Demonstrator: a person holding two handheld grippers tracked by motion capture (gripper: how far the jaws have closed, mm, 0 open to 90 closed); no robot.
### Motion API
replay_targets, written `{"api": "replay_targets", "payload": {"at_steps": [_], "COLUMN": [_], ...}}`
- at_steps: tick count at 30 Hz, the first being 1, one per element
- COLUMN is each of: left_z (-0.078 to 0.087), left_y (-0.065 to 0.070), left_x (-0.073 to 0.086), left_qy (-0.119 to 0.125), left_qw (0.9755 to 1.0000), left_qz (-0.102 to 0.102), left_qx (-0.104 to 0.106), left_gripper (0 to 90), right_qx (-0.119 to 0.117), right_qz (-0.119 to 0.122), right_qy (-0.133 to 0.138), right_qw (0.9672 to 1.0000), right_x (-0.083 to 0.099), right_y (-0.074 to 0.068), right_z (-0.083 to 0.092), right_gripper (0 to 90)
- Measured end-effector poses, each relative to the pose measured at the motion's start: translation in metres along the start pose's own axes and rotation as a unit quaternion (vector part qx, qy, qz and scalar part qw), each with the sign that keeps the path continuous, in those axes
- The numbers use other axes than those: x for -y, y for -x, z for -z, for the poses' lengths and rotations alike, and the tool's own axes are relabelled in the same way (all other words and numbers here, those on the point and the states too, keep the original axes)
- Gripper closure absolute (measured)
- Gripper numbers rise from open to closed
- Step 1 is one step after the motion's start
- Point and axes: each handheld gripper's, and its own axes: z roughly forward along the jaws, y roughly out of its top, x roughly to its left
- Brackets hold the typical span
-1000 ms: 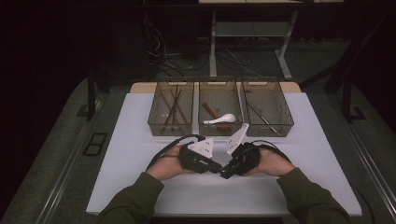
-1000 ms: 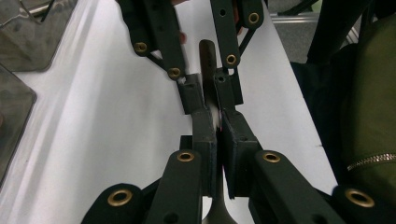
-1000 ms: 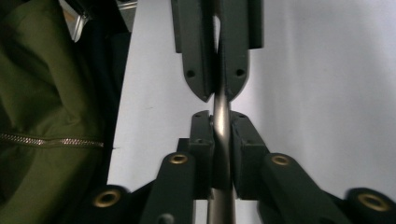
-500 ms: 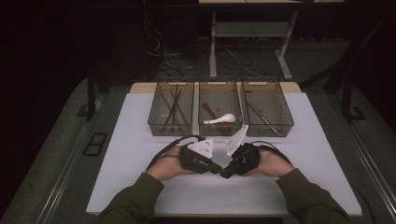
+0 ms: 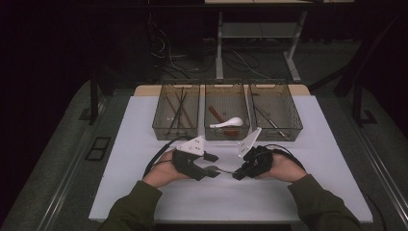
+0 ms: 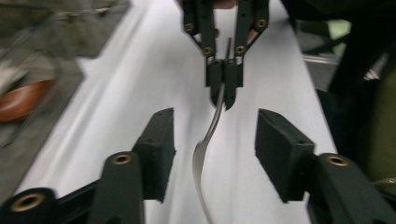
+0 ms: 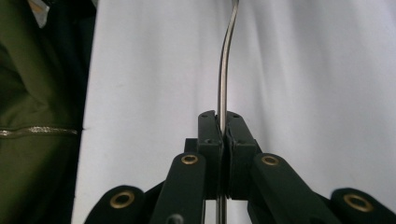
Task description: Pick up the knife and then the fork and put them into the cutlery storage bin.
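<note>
Metal spoon [image 6: 211, 140] hangs between the two grippers at lower centre of the high view, over the white table cover [image 5: 144, 144]. The right gripper [image 7: 223, 122] is clamped tight on its handle, jaws pressed together on the thin stem. The left gripper [image 6: 212, 149] has just been opening: its jaws now stand apart on either side of the spoon's bowl end, pads clear of the metal, so the handover seems complete and the weight rests on the right grip alone.

To do this well, the left hand should back straight off along the spoon's line without brushing the bowl, since a sideways nudge could twist the handle in the right pads. Next comes one of the three wire baskets [image 5: 275, 133] at upper centre; the middle one already holds a white spoon [image 5: 231, 122].
</note>
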Motion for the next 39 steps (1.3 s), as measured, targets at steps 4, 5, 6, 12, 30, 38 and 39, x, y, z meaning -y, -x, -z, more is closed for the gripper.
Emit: {"api": "replay_targets", "payload": {"at_steps": [4, 5, 6, 12, 30, 38, 39], "left_z": [0.011, 0.015, 0.015, 0.029, 0.045, 0.053, 0.053], "left_y": [-0.003, -0.002, -0.002, 0.005, 0.036, 0.036, 0.036], "left_x": [0.010, 0.016, 0.016, 0.039, 0.087, 0.089, 0.089], "left_qy": [0.006, 0.011, 0.011, 0.012, 0.020, 0.045, 0.048], "left_qw": [0.9995, 0.9987, 0.9987, 0.9940, 0.9734, 0.9685, 0.9676], "left_qz": [0.018, 0.029, 0.029, 0.073, 0.159, 0.169, 0.170], "left_qx": [-0.025, -0.041, -0.041, -0.081, -0.164, -0.177, -0.180], "left_gripper": [38.3, 36.8, 35.1, 25.7, 0.0, 0.0, 0.0], "right_qx": [0.010, 0.023, 0.023, 0.047, 0.112, 0.143, 0.148], "right_qz": [-0.021, -0.029, -0.029, -0.049, -0.103, -0.138, -0.151], "right_qy": [-0.004, -0.006, -0.006, 0.005, 0.044, 0.071, 0.082], "right_qw": [0.9997, 0.9993, 0.9993, 0.9977, 0.9873, 0.9775, 0.9740], "right_x": [0.006, 0.009, 0.009, 0.020, 0.038, 0.041, 0.042], "right_y": [0.004, 0.007, 0.007, 0.016, 0.030, 0.036, 0.037], "right_z": [0.001, 0.003, 0.003, 0.010, 0.040, 0.062, 0.068], "right_gripper": [86.4, 86.4, 86.4, 86.4, 86.3, 86.4, 86.3]}}
